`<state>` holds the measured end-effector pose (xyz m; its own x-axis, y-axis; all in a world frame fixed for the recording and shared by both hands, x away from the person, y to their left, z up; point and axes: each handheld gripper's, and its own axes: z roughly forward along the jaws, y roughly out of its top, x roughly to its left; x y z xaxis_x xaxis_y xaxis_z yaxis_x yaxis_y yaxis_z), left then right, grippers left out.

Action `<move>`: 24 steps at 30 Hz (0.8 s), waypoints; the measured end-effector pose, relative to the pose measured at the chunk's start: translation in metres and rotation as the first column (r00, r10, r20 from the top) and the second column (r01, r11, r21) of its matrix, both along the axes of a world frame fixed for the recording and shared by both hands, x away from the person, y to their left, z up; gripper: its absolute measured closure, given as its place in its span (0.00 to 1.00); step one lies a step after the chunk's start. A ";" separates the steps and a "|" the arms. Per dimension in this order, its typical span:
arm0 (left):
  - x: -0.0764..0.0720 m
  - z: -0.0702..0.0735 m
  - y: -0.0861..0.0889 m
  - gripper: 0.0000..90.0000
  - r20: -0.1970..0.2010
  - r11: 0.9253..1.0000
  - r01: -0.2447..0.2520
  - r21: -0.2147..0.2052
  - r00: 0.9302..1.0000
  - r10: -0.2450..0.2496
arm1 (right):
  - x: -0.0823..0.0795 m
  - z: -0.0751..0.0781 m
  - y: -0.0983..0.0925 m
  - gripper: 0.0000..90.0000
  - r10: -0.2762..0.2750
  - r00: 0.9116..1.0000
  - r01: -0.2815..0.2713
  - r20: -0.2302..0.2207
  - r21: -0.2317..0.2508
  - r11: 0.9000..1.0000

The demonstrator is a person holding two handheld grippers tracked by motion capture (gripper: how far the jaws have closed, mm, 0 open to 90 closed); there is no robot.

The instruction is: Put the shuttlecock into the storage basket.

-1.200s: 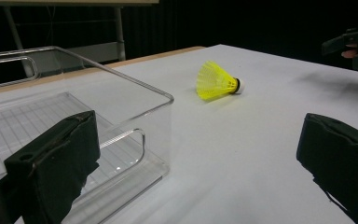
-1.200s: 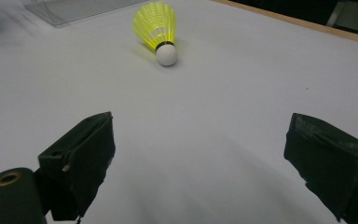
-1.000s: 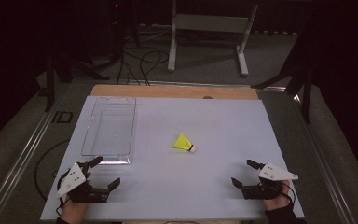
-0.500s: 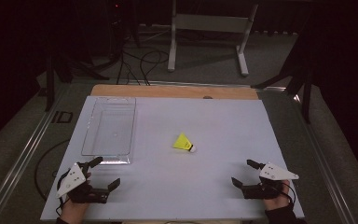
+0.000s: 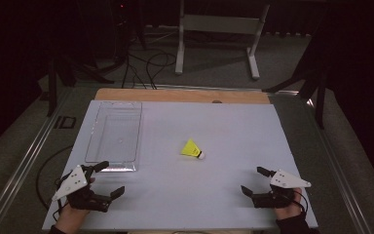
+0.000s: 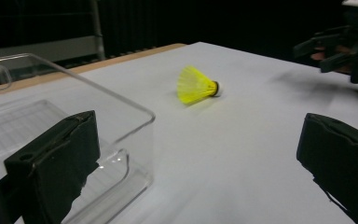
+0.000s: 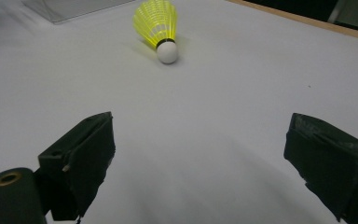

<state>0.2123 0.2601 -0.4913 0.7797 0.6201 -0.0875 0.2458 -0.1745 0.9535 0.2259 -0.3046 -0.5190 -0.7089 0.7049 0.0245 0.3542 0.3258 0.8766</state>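
Note:
A yellow shuttlecock (image 5: 192, 148) with a white cork tip lies on its side near the middle of the white table (image 5: 224, 126); it also lies ahead in the left gripper view (image 6: 196, 85) and the right gripper view (image 7: 158, 25). A clear plastic tray (image 5: 115, 136) rests at the table's left, and its near corner (image 6: 121, 135) is close in front of my left jaws. My left gripper (image 5: 108, 179) is open at the front left corner, holding nothing. My right gripper (image 5: 254, 181) is open at the front right, empty too, and is seen far off (image 6: 340, 42) from the left gripper.
A wooden strip (image 5: 185, 95) edges the table's far side. Beyond it stand a white metal stand (image 5: 219, 29) and cables on a dark floor. A metal rail (image 5: 24, 156) runs along the table's left.

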 end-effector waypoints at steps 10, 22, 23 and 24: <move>0.013 0.036 -0.006 0.00 -0.017 0.998 0.054 0.025 0.998 -0.054 | 0.000 0.001 0.001 0.10 0.000 1.000 0.000 -0.004 0.007 1.000; 0.029 0.057 -0.032 0.00 -0.018 0.988 0.132 0.083 0.991 -0.131 | 0.000 0.000 0.001 0.10 0.010 1.000 -0.010 -0.007 0.014 1.000; 0.030 0.059 -0.035 0.00 -0.015 0.987 0.137 0.086 0.991 -0.136 | 0.000 0.000 0.001 0.10 0.013 1.000 -0.012 -0.010 0.017 1.000; 0.031 0.060 -0.037 0.00 -0.014 0.986 0.144 0.087 0.990 -0.143 | 0.000 0.000 0.002 0.10 0.015 1.000 -0.015 -0.011 0.018 1.000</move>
